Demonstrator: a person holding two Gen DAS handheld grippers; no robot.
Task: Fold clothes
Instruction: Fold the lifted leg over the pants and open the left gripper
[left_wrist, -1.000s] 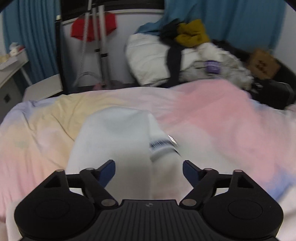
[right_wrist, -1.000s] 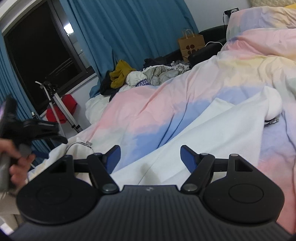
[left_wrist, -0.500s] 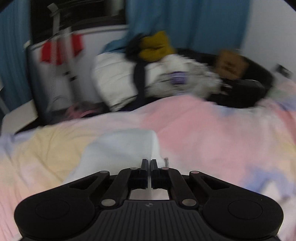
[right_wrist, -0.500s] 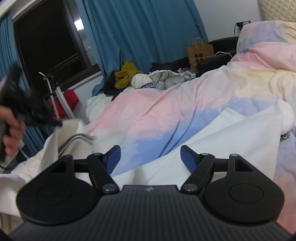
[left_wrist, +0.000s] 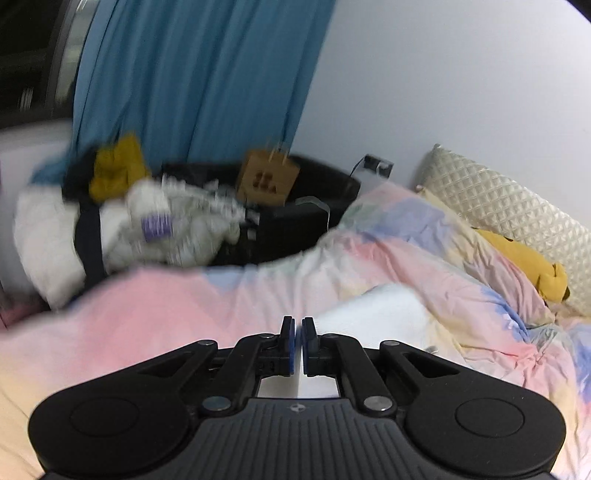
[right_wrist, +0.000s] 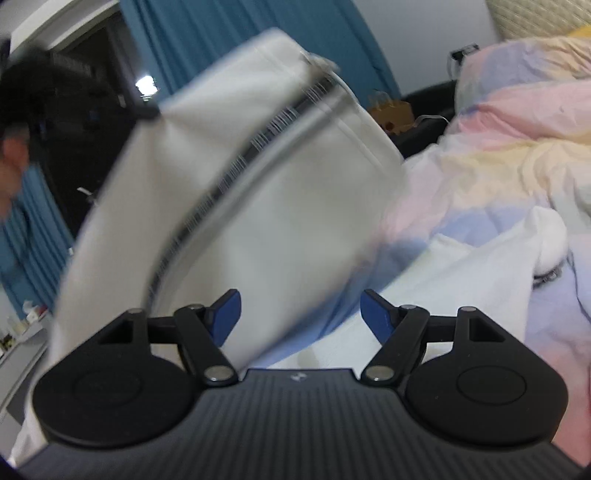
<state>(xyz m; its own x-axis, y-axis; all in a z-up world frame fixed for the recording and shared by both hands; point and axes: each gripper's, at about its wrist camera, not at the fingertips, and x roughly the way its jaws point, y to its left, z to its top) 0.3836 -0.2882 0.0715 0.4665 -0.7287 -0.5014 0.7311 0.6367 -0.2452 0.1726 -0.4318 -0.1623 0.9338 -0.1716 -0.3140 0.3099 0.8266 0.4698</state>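
Left gripper (left_wrist: 298, 345) has clamped onto the white garment (right_wrist: 258, 177) and lifted it: a second ago it lay flat on the duvet (left_wrist: 424, 266), now it fills the frame's left and centre. Right gripper (right_wrist: 300, 312) stays released, holding nothing. Fold underway.

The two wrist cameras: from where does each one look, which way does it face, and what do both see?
Left wrist: sits on the left claw, shut on the white garment; faces across the pastel duvet toward the blue curtain.
Right wrist: sits on the right claw, open; faces the lifted white garment; a hand shows at the left edge.
Shared: garment, duvet, curtain, brown paper bag.
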